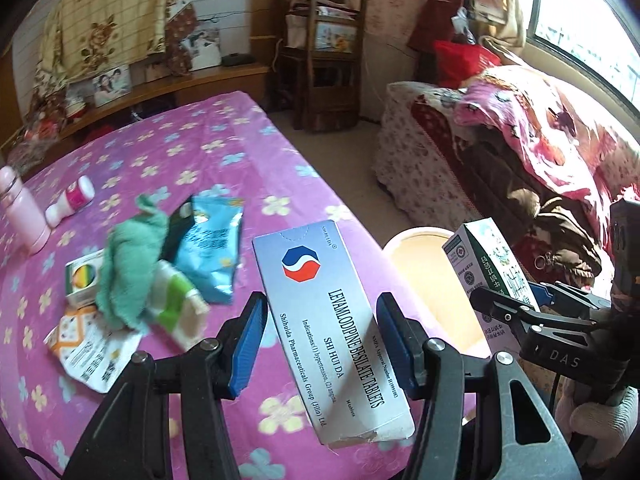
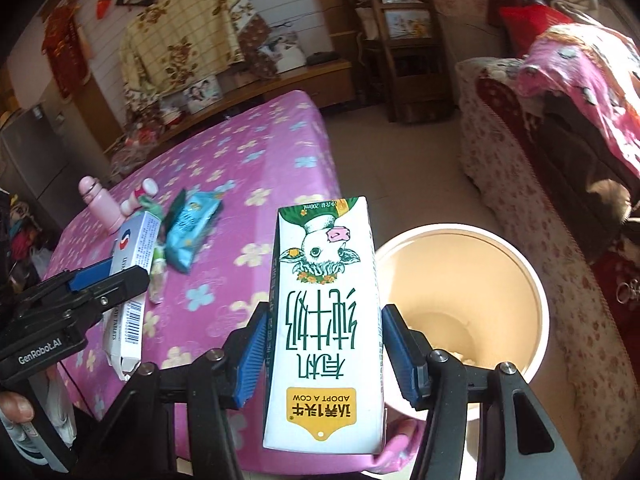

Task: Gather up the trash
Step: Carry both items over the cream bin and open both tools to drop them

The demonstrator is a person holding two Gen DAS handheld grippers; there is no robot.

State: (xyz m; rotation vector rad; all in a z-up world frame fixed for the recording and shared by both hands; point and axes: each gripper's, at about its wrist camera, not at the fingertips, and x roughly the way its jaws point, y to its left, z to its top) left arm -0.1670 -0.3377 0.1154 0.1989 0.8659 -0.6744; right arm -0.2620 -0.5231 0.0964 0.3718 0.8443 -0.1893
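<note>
The left gripper (image 1: pixel 318 344) clamps a flat silver cardboard tablet box (image 1: pixel 326 328), its blue ribbed pads pressed on both long edges, torn lower corner showing; the right gripper (image 2: pixel 324 350) pinches a glossy white milk carton (image 2: pixel 326 320), upside down, cow print facing the camera; both hang beside the round cream bin (image 2: pixel 516 280), whose near rim the carton hides; left of the bin, a blurred blue foil packet (image 1: pixel 212 248) and green cloth (image 1: pixel 128 272) lie on the pink flowered bedsheet (image 1: pixel 248 152)

Bed cover (image 1: pixel 248 152): magenta, pale flower print. Tablet box (image 1: pixel 328 312): silver-grey, red-blue octagon logo. Milk carton (image 2: pixel 326 320): white, green lettering, yellow label. Bin (image 2: pixel 500 280): pink rim, cream inside. Snack packet (image 1: pixel 212 248): blue.
</note>
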